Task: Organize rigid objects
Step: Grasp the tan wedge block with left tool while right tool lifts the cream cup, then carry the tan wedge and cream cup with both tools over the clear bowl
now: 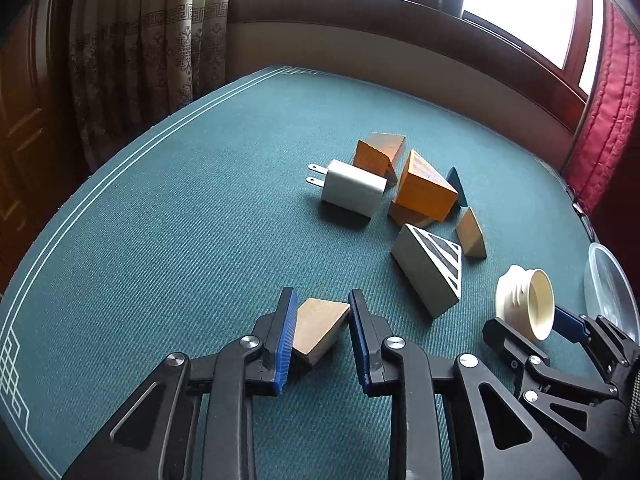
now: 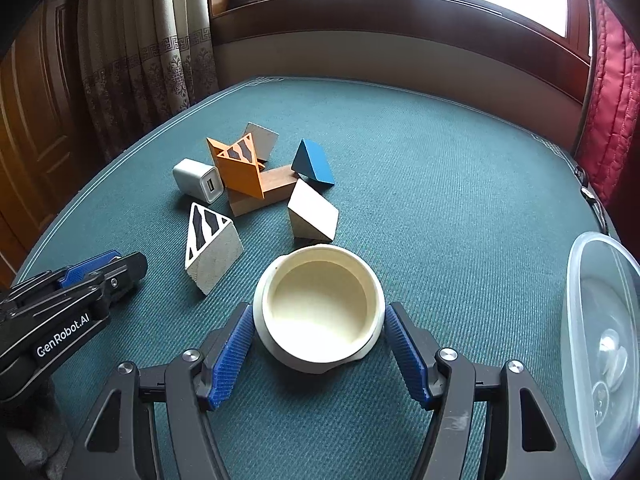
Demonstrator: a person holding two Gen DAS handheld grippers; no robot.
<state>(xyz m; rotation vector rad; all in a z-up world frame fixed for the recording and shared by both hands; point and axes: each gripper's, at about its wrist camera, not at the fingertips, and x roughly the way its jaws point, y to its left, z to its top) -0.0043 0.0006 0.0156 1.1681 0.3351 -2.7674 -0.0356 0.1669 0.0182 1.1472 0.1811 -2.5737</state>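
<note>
My left gripper (image 1: 322,296) is shut on a small pale wooden wedge block (image 1: 320,330) that rests on the green table cover (image 1: 180,220); both blue pads press its sides. My right gripper (image 2: 320,308) is shut on a cream round cup (image 2: 320,312), open side up, with a pad against each side. In the left wrist view that cup (image 1: 524,304) appears at the right edge, in the right gripper (image 1: 532,324). The left gripper (image 2: 128,260) shows at the left of the right wrist view; its block is hidden there.
A pile lies mid-table: a white charger (image 1: 352,192), orange blocks (image 1: 424,188), a black-striped triangular block (image 2: 212,248), a blue prism (image 2: 314,164) and a white-faced prism (image 2: 312,212). A clear plastic container (image 2: 600,344) stands at the right edge. Curtains hang left, red quilted fabric right.
</note>
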